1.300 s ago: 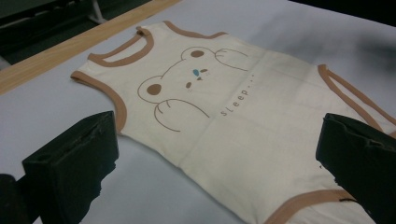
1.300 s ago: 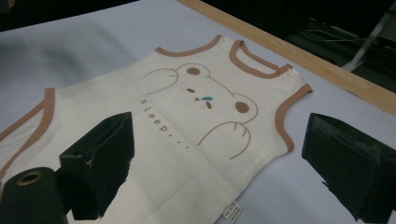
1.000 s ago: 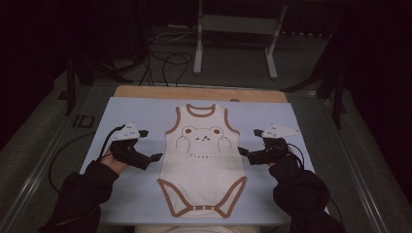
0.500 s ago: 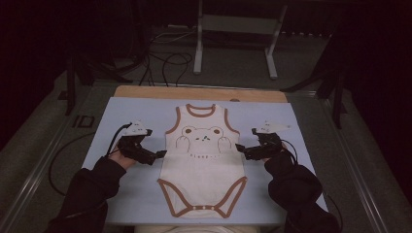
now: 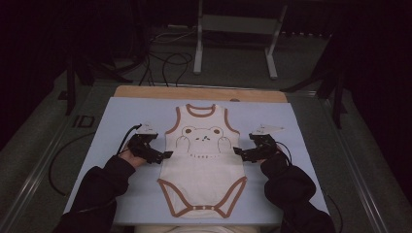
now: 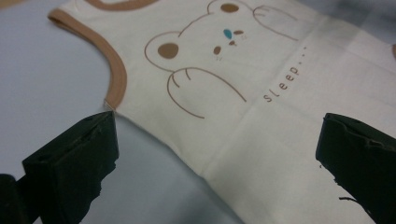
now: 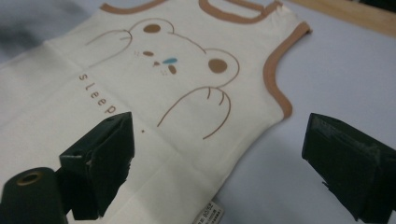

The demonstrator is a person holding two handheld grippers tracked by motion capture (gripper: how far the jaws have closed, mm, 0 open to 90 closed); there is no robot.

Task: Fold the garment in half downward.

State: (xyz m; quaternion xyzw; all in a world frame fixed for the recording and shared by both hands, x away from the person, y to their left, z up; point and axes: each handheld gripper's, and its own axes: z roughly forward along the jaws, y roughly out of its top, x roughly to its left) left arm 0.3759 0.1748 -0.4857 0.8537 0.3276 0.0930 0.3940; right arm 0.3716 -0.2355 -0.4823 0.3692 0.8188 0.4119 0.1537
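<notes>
Garment: cream cotton baby bodysuit (image 5: 203, 165) with brown trim and bear print, flat on the pale blue mat (image 5: 111, 126), centred.
Left gripper (image 5: 166, 155): mine, jaws wide, straddling the side seam, likely to pinch it.
Right gripper (image 5: 237, 151): same, opposite seam.
Close views: the word "sleep" (image 6: 282, 84), a small seam label (image 7: 208, 213).

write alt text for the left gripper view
A cream baby bodysuit with brown trim, a bear drawing and the word "sleep" lies flat on a pale blue mat; the open left tongs straddle its side edge below the armhole.
</notes>
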